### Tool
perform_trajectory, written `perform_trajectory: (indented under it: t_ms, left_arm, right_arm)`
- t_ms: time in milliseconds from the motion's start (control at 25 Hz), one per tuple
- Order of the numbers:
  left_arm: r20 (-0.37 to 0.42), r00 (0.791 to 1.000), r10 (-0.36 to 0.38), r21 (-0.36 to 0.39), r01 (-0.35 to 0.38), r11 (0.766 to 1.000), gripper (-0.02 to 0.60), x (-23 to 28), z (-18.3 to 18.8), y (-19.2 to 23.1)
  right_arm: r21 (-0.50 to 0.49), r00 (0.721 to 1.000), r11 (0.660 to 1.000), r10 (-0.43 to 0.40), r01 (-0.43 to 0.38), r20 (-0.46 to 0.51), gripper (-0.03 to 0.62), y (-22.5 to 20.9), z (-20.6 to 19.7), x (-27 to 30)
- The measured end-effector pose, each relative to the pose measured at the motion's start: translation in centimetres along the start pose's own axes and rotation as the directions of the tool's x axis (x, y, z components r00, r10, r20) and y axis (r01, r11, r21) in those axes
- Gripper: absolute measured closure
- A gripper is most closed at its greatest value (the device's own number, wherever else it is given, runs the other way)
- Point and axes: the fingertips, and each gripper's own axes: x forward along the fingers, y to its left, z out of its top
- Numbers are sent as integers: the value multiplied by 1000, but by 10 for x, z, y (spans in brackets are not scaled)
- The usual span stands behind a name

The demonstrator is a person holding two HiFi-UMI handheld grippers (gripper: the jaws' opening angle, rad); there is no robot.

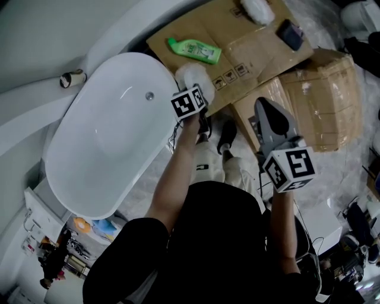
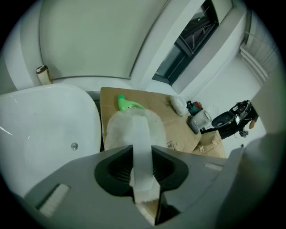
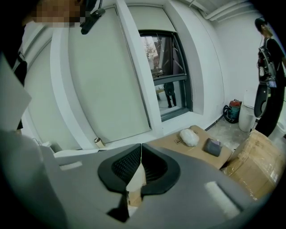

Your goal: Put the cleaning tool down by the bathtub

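The cleaning tool (image 1: 191, 75) is a fluffy white pad with a flat white strap. My left gripper (image 1: 195, 89) is shut on that strap and holds the pad over the brown cardboard (image 1: 249, 44), just past the right rim of the white bathtub (image 1: 101, 142). In the left gripper view the strap runs between the jaws of the left gripper (image 2: 142, 154), and the cleaning tool (image 2: 117, 129) hangs beyond them, next to the bathtub (image 2: 40, 129). My right gripper (image 1: 265, 105) is lower right, shut and empty. In its own view the right gripper (image 3: 141, 156) has its jaws pressed together.
A green bottle (image 1: 195, 50) lies on the cardboard just beyond the pad. Farther back lie a second white fluffy pad (image 1: 258, 9) and a dark pouch (image 1: 291, 34). Taped cardboard boxes (image 1: 323, 101) stand at the right. A small roll (image 1: 72, 78) sits on the ledge behind the tub.
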Motion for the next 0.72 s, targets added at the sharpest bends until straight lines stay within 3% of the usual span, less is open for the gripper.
perform_trajectory:
  t_ms: [720]
  left_arm:
    - [-34,998,56,-68,-58,996,495,59,13,20]
  right_arm:
    - [37,998,998,-55,57,-41,583,-19,-20,4]
